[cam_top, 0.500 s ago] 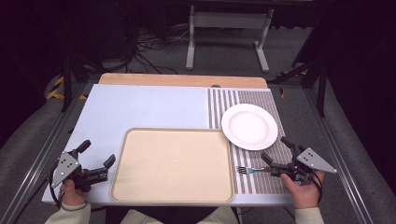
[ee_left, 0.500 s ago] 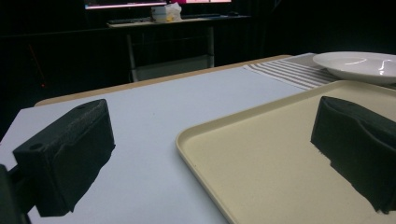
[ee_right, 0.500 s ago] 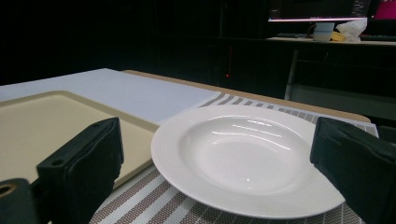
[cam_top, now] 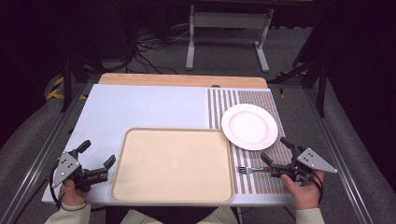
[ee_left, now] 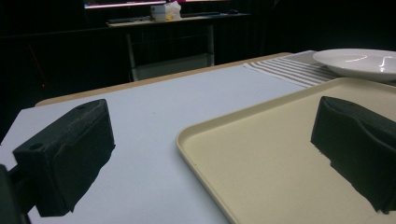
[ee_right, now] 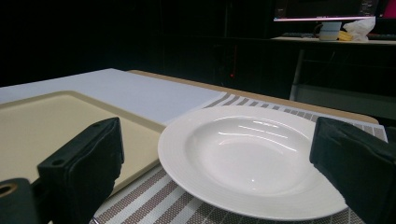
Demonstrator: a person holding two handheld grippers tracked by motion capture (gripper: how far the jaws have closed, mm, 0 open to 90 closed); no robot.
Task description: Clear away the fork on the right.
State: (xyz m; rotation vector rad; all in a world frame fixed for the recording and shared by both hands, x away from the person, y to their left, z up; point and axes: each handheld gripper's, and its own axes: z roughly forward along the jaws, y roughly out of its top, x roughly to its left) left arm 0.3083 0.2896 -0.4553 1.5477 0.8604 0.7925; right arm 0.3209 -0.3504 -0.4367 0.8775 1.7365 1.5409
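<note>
Two grippers, left (cam_top: 97, 162) and right (cam_top: 276, 153), fingers spread empty, flank one tray (cam_top: 173, 163), one plate (cam_top: 249, 126), one fork (cam_top: 250, 169).

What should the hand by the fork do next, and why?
Probably lower the right gripper a little and close its jaws on the fork. Its jaws stand open with nothing between them, and the fork lies flat on the striped mat just beside them, between the tray and that gripper.

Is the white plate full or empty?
Empty. The white plate shows only its bare, shiny bowl in the high view and in the right gripper view; nothing lies in it.
</note>
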